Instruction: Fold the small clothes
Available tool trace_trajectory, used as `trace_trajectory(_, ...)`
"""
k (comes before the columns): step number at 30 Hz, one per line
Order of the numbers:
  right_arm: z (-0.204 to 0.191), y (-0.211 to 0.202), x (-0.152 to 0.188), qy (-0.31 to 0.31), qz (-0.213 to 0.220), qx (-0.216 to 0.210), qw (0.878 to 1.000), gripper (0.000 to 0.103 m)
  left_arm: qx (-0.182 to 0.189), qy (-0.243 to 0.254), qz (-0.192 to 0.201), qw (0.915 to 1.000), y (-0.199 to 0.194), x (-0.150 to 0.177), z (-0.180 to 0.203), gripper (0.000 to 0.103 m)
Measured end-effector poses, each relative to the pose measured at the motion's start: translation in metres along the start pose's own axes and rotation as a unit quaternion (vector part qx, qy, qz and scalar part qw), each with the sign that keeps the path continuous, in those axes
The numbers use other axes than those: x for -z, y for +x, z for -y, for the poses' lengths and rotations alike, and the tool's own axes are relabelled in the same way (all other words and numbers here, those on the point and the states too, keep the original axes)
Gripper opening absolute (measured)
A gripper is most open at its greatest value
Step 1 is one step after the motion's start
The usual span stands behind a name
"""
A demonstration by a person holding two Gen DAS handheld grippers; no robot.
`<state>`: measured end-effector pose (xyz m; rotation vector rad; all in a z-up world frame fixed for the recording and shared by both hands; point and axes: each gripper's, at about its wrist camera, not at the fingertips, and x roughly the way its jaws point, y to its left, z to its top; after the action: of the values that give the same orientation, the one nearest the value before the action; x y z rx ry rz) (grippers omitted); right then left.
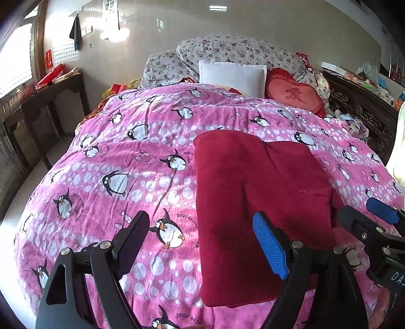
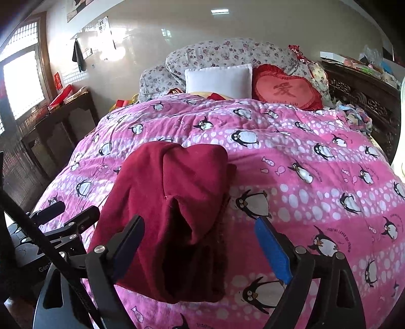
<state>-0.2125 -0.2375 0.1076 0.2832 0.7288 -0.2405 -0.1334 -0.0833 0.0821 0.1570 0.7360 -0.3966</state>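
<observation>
Both tools hang with their jaws spread wide and nothing gripped: the left tool (image 1: pixel 201 243) above the near left edge of the red garment (image 1: pixel 255 200), the right tool (image 2: pixel 200 249) over its near right part. Under them the bed (image 1: pixel 106 162) wears a pink penguin quilt, and the garment lies folded flat on it, toward the near side. Behind it sit a white pillow (image 1: pixel 231 77) and a red heart cushion (image 1: pixel 293 95).

The dark red garment (image 1: pixel 253 192) looked like matt, fuzzy fleece cloth. The pink penguin blanket (image 1: pixel 121 162) beneath was soft, napped fabric. The far wall (image 1: pixel 227 22) was glossy.
</observation>
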Motion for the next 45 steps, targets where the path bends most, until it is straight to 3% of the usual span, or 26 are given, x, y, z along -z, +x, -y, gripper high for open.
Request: trace_trajectory(45,-0.008,0.013,0.005,-0.002,-0.017,0.001,1.000,0.093,-0.010,0.000,0.000,0.9999,0.003,0.006,-0.003,0.083)
